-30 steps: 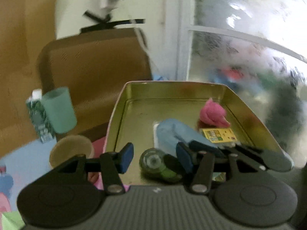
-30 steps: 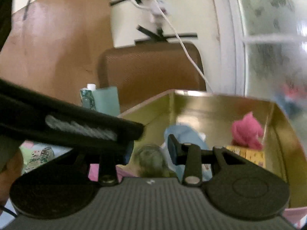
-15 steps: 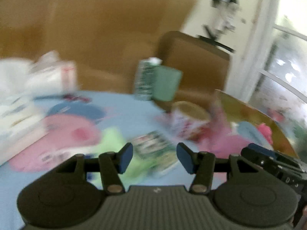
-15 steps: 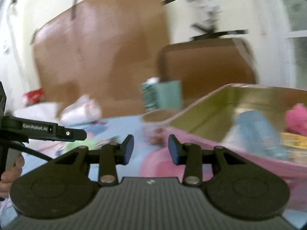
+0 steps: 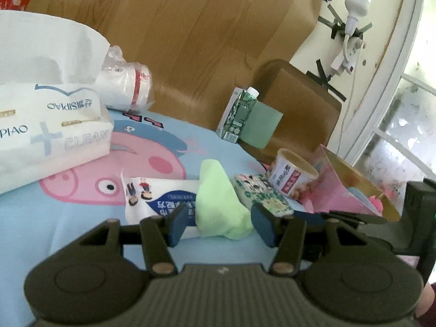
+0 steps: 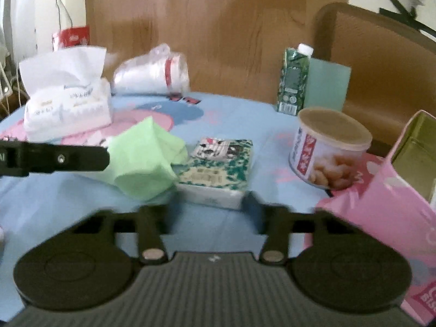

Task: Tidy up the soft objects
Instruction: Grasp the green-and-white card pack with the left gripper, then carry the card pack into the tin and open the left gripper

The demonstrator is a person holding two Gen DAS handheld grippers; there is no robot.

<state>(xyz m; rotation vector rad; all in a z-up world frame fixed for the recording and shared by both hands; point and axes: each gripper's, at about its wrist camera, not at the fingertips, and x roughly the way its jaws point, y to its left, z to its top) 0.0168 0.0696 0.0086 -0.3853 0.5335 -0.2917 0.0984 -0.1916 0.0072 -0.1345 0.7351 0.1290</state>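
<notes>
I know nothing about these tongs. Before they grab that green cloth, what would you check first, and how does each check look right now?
1. Left tongs open: ok.
2. Green cloth lined up between them: ok.
3. Cloth free of the white packet: not ok, it overlaps it.
4. Right tongs open, holding nothing: ok.
5. Room in the pink tin: cannot tell.

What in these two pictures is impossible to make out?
- Pink box contents: right view, its wall hides them.
- Right gripper fingertips: right view, motion blur.
- White packet under the green cloth: left view, partly covered.
- Tissue pack: left view, cut off by the edge.
</notes>
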